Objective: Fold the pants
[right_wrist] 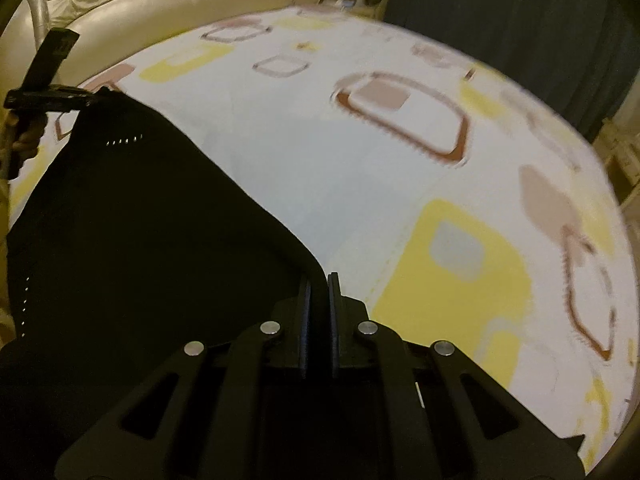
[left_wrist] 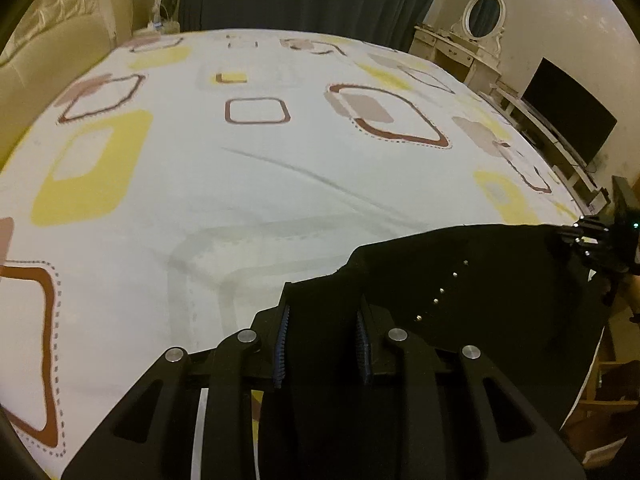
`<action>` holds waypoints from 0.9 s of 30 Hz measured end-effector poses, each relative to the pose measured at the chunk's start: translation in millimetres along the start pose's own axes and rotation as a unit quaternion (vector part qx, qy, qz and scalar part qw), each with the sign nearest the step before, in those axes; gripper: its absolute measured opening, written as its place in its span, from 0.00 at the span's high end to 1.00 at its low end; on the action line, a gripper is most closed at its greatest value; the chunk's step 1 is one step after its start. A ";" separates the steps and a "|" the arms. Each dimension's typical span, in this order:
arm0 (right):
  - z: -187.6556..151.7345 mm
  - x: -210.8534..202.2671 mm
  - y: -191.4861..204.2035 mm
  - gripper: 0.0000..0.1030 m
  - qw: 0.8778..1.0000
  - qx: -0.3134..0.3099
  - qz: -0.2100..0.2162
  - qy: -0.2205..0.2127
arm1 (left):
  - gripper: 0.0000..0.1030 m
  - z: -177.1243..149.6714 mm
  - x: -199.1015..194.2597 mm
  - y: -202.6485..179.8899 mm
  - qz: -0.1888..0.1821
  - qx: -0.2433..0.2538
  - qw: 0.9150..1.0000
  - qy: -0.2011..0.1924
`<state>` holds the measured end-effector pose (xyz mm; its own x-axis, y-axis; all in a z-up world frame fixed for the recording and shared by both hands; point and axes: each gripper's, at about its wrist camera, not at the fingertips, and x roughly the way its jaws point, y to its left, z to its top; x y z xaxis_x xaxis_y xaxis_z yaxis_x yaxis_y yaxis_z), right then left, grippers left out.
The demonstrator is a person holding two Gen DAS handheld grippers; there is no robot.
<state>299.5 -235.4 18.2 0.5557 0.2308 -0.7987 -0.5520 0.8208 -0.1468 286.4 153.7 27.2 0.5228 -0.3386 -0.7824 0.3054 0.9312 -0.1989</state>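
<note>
left claw (left_wrist: pixel 322 344) clenched on a bunched corner of the black pants (left_wrist: pixel 480 280), cloth filling the gap between its blue-ribbed pads. right claw (right_wrist: pixel 319 316) pinched nearly flat on the other corner, a thin edge of cloth between the plates. pants hang between the two, top edge lifted off the bed (left_wrist: pixel 240 168), the rest draping toward 6 o'clock out of view. a line of small studs (left_wrist: pixel 440 292) sits at 2 o'clock from the left claw. judgement: step in hand is the lift before the first fold. i should keep both corners level and the edge taut, raise until the hem clears, then carry toward 12 o'clock onto the open patterned sheet. right grip looks shallow; slip is the risk.
</note>
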 end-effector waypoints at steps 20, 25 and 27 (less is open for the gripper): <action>-155.4 -100.1 150.7 0.93 0.985 -0.116 -0.110 -0.064 | 0.72 -158.2 -109.0 -37.0 -0.022 -0.059 0.997 -0.043; -182.8 -91.0 176.0 0.93 0.984 -0.140 -0.109 -0.034 | 0.71 -195.7 -100.9 -38.1 -0.020 -0.084 0.996 -0.015; -191.1 -89.5 181.6 0.93 0.984 -0.142 -0.107 -0.026 | 0.71 -207.2 -100.0 -36.9 -0.023 -0.093 0.995 -0.011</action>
<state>30.7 -206.8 -48.4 0.7052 0.1004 -0.7019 -0.5656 0.6766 -0.4715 57.9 181.2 -9.5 0.5300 -0.3822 -0.7570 0.1773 0.9229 -0.3419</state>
